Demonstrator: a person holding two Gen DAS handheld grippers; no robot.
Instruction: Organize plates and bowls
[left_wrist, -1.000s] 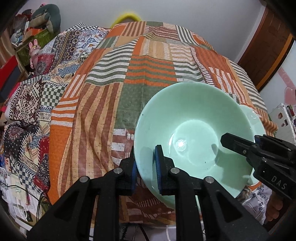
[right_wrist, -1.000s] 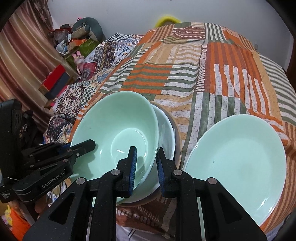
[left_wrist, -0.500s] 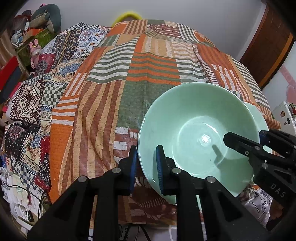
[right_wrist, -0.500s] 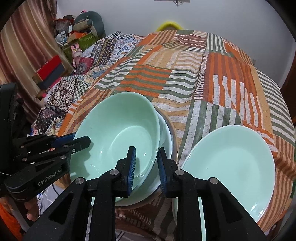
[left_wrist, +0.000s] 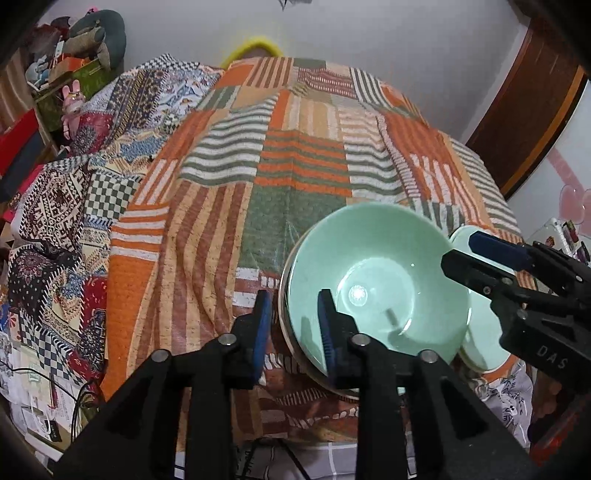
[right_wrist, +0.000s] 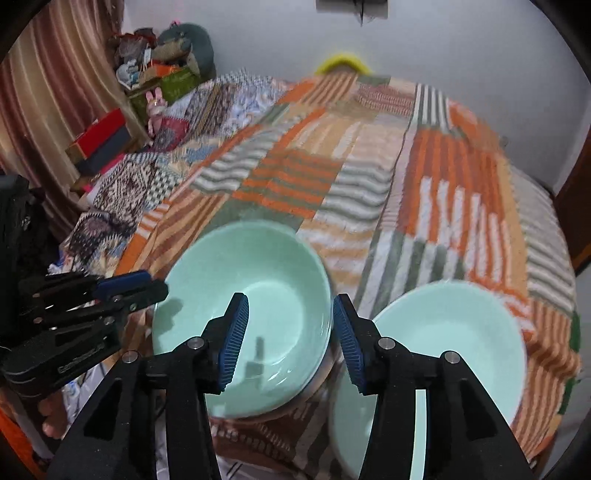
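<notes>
A mint-green bowl (left_wrist: 376, 295) (right_wrist: 255, 295) sits nested on top of a stack of bowls near the front edge of the cloth. My left gripper (left_wrist: 293, 332) (right_wrist: 155, 284) straddles its left rim. The jaws are opening and the pads stand off the rim. My right gripper (right_wrist: 291, 343) (left_wrist: 461, 251) straddles the right rim the same way, jaws opening wider, with nothing pressed between them. A wide pale-green plate (right_wrist: 443, 350) (left_wrist: 480, 350) lies flat just right of the stack.
A patchwork cloth (left_wrist: 295, 155) of orange, green and white stripes covers the surface. Toys and boxes (right_wrist: 159, 85) crowd a shelf at the far left. A brown door (left_wrist: 524, 122) stands at the right. Cables and papers (left_wrist: 44, 398) lie on the floor at lower left.
Both grippers were shut on the green bowl's rim. Their jaws have now spread off it, the right wider, and the bowl rests settled in the stack.
</notes>
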